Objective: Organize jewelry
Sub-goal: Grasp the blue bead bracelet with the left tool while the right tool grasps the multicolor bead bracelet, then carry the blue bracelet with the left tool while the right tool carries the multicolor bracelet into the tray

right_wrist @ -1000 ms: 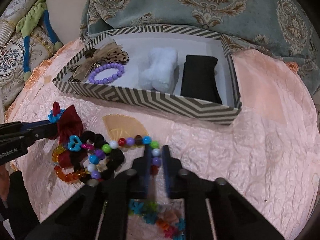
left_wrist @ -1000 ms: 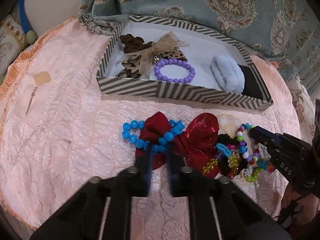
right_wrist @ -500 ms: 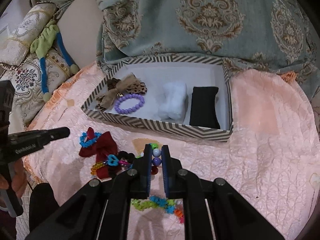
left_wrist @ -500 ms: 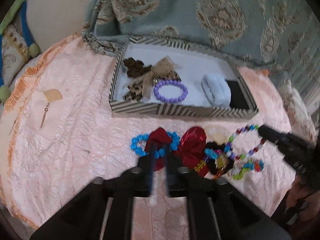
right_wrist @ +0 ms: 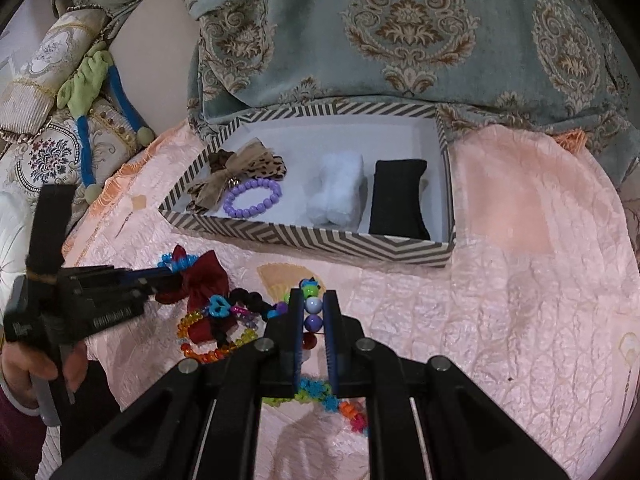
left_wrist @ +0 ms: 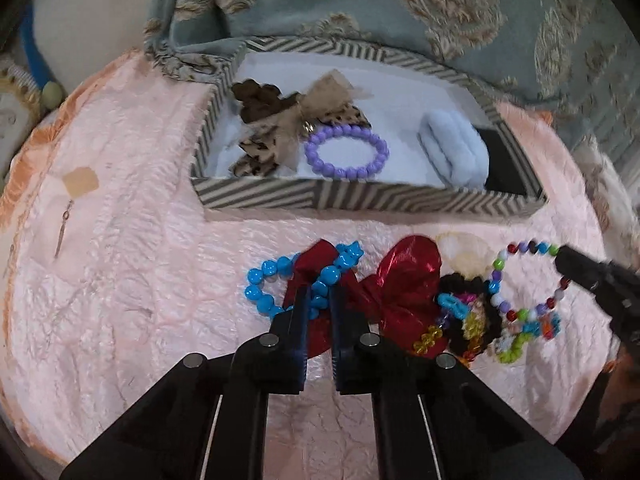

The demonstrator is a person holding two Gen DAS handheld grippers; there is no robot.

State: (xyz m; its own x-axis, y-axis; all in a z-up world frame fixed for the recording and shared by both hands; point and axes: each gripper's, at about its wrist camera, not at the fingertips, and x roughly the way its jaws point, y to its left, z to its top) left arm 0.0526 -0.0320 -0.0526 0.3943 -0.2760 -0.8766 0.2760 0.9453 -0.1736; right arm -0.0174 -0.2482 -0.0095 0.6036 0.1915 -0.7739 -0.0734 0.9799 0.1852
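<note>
right tongs (right_wrist: 313, 312): clamped on the multicolour bead bracelet (right_wrist: 312, 309), white and purple beads pinched between the pads; rest of the loop hangs toward the pile at 8 o'clock.
left tongs (left_wrist: 320, 292): have just been closing, now clenched on the blue bead bracelet (left_wrist: 264, 280), which lies draped over the red bow (left_wrist: 404, 280).
striped box (right_wrist: 316, 240): at 12 o'clock from both tongs, open top, long axis running 9 to 3.
key relation: box front wall sits between the right tongs and the free white floor; the right pair is nearer the empty middle stretch between the purple bracelet (right_wrist: 253, 198) and the white fluffy piece (right_wrist: 338, 188).
box contents: leopard bow (right_wrist: 236, 172) and purple bracelet at 10 o'clock, black pad (right_wrist: 400, 200) at 1 o'clock.
next move (judgement): right carries over the wall toward 12; dangling loop could snag the black scrunchie (right_wrist: 248, 300).
surface (right_wrist: 520, 300): pink quilted cloth, pile still at 8 o'clock of the right tongs.
</note>
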